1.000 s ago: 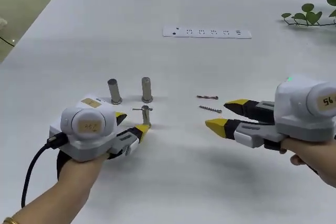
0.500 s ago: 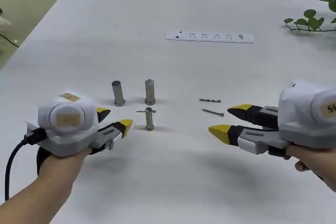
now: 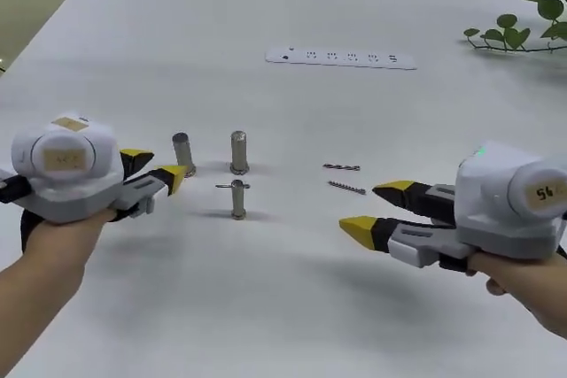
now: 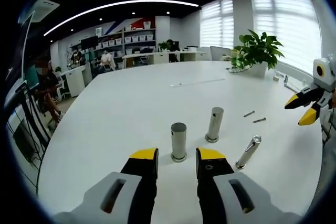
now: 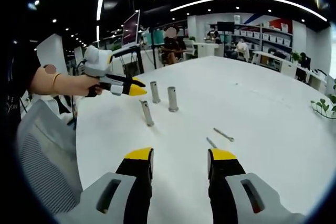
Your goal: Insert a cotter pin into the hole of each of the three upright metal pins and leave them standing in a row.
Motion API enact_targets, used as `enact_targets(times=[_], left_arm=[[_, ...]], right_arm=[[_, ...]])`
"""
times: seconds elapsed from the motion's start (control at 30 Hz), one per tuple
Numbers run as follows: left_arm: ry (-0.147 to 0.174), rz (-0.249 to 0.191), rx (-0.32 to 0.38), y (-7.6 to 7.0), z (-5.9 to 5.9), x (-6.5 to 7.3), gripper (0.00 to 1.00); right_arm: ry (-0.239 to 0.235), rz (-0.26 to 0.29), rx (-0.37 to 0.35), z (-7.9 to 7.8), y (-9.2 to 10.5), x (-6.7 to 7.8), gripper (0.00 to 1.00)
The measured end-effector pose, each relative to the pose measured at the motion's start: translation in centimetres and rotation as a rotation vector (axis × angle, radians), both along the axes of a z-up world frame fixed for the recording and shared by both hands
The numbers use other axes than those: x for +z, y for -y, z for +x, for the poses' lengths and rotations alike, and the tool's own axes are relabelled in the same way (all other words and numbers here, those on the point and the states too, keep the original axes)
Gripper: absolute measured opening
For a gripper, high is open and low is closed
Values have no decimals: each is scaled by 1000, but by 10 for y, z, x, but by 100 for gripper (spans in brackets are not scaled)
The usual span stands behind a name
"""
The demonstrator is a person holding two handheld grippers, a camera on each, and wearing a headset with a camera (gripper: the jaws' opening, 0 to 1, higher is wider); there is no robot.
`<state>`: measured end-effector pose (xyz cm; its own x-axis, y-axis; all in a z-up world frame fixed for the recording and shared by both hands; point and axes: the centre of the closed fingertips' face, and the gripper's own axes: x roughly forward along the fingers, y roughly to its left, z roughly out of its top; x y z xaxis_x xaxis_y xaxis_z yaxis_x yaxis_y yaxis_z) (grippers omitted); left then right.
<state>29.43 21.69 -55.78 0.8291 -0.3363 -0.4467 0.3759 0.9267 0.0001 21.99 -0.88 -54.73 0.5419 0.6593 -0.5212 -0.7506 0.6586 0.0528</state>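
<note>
Withdrawn leftward from the front metal pin [image 3: 238, 201], left hand-held gripper [image 3: 159, 165] spread; right hand-held gripper [image 3: 372, 207] spread

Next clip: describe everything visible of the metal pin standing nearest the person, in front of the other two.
This metal pin is a short, silvery, steel-looking cylinder with a slightly wider foot, standing upright on the white table, directly in front of one bare pin. A thin cotter pin passes crosswise through it near the top, sticking out on both sides. Only the table touches it; the open left gripper is apart from it.
</note>
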Motion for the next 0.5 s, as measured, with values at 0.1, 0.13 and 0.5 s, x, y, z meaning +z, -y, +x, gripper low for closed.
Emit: enact_targets(times=[0.1,0.13,0.5], left_arm=[[6,-12,-7,2,8,1,24],[5,-17,-9,3,11,1,24],[-4,4,-55,13,28,-9,18]], right_arm=[[-4,11,-14,0,0,0,38],[-5,13,-16,-1,-1,0,38],[-10,16,-41,0,2,1,39]])
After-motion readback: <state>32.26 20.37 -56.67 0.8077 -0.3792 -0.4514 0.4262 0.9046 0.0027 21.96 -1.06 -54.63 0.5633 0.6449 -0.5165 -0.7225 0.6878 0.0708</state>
